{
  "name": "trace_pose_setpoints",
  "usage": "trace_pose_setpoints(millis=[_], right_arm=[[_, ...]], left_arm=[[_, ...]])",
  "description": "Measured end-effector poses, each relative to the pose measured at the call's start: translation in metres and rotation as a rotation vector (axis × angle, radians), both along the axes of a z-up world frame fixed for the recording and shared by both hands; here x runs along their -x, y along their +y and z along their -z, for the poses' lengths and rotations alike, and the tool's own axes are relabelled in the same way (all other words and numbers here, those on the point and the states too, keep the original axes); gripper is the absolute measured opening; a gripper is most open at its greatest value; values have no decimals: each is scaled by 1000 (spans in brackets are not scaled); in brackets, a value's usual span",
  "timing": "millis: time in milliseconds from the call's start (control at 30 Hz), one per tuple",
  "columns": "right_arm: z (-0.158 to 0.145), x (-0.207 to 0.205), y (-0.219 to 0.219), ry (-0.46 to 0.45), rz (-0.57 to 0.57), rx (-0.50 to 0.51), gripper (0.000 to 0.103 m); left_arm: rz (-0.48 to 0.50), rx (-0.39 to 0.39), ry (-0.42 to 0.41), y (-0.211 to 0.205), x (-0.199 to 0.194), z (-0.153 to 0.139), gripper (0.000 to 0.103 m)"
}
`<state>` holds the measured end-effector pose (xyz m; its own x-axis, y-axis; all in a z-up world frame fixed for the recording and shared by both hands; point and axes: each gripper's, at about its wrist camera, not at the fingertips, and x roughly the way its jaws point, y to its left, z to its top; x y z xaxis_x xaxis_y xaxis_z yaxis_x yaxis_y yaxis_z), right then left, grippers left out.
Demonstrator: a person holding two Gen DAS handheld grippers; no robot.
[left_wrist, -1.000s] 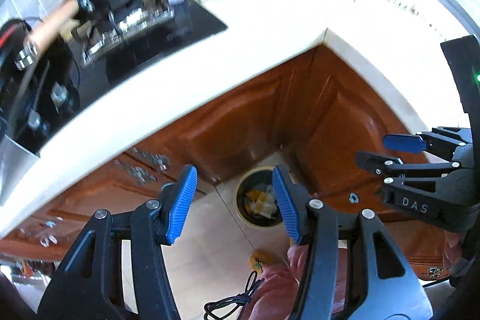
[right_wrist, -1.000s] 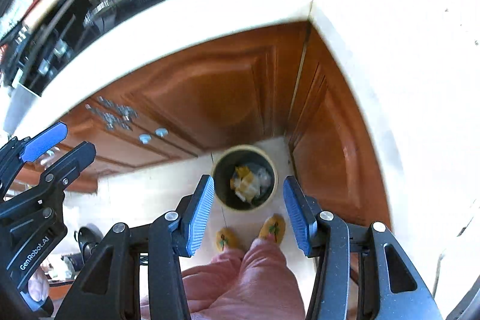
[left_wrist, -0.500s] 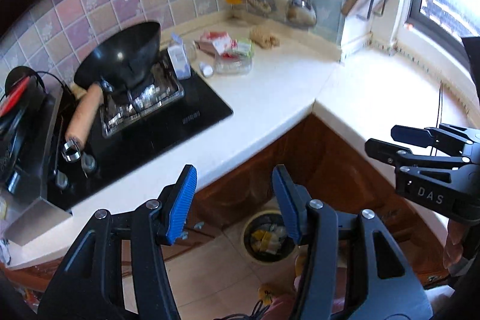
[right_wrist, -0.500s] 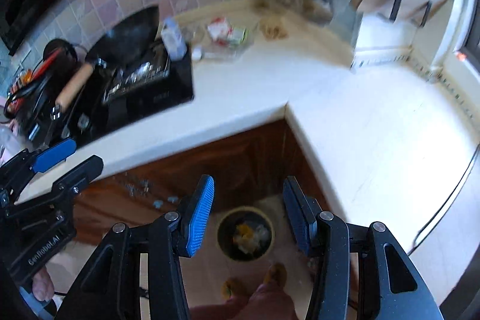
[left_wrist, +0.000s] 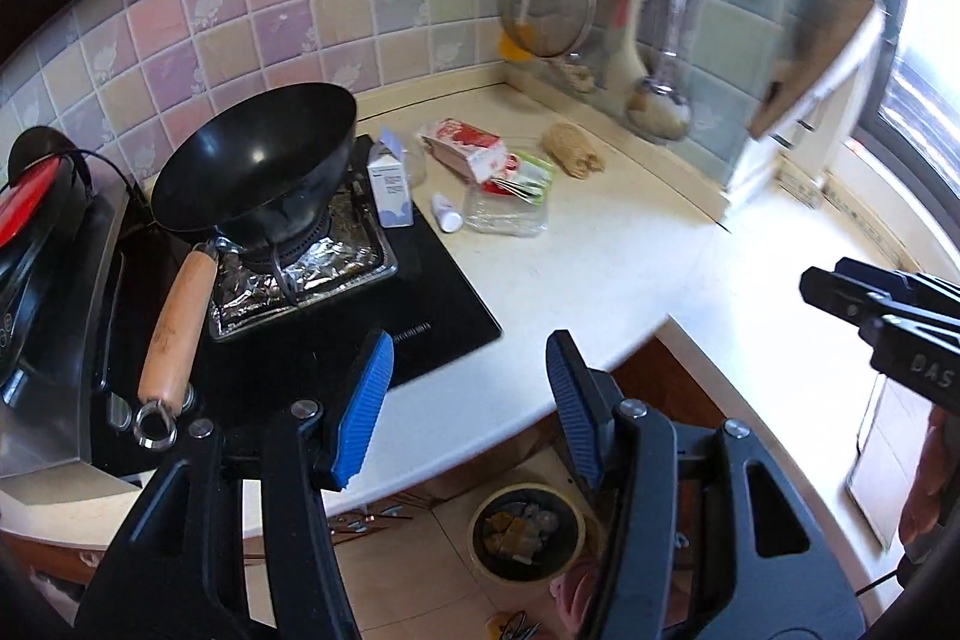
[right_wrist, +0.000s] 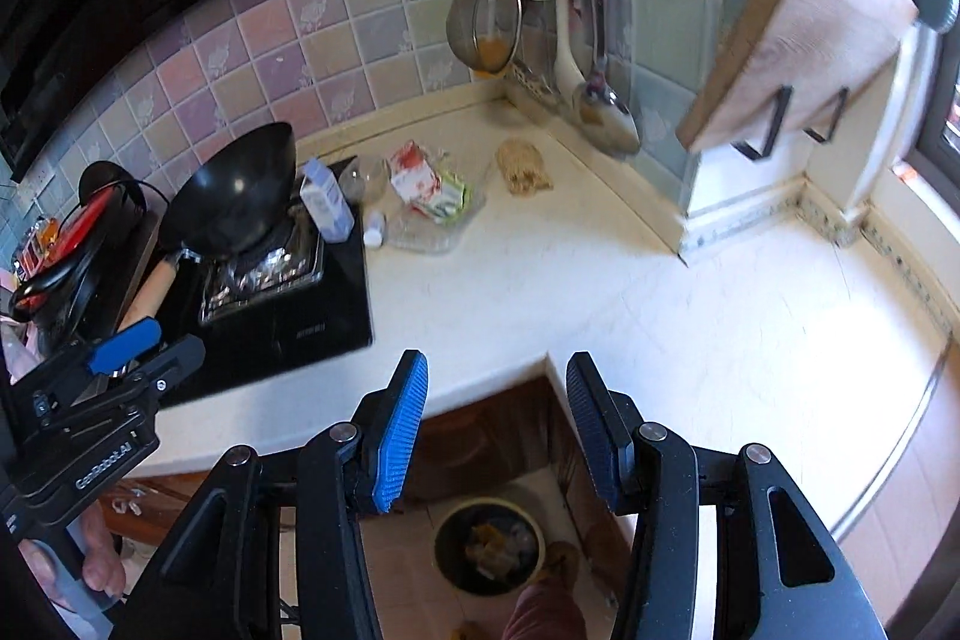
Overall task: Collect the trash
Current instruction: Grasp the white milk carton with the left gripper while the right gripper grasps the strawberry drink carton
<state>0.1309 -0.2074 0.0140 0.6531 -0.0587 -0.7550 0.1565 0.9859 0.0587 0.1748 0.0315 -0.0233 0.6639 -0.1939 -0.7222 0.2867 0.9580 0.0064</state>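
A heap of trash lies on the white counter beside the stove: a blue-white milk carton (left_wrist: 390,187), a red-white wrapper (left_wrist: 465,148), a green packet (left_wrist: 528,175), a clear plastic tray (left_wrist: 507,214) and a small white bottle (left_wrist: 447,214). The right wrist view shows the same carton (right_wrist: 327,202) and wrapper (right_wrist: 414,172). On the floor below the counter corner stands a round bin (left_wrist: 527,531) (right_wrist: 489,544) with scraps inside. My left gripper (left_wrist: 469,340) hangs open over the counter edge, holding nothing. My right gripper (right_wrist: 497,364) is open too, over the counter corner, far from the heap.
A black wok (left_wrist: 258,160) with a wooden handle sits on the black stove (left_wrist: 420,316). A strainer and ladles (left_wrist: 600,10) hang on the tiled wall. A brown scrubber (left_wrist: 573,151) lies near the corner. A cutting board (right_wrist: 798,28) leans at the right. Wooden cabinets stand below.
Both grippers have risen and tilted up from the floor bin to above the counter. The trash heap and wall utensils came into view. The jaws kept the same width.
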Motion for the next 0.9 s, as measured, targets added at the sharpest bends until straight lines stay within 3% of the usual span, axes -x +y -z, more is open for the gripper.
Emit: trace_pose_setpoints(millis=[133,300,600,733,900], right_arm=[[11,-53,-7,13,-55,-18,49],[38,-125,-12,51,-132,-27,49],[102,-259,-24,83,-261,-45,49],[121,-294,-22,71,-306,-50,49],[132,-327,-17,58,-357,-73,49]], left_arm=[[-66,4,24,1,-44,15,50],[-165,8,17,-6,-106,36,69],[-340,-82,-35,-35,-204,93,70],[-415,-116,-34,-40,-239,122,70],[-478,-103,-2,-34,-271,149,70]])
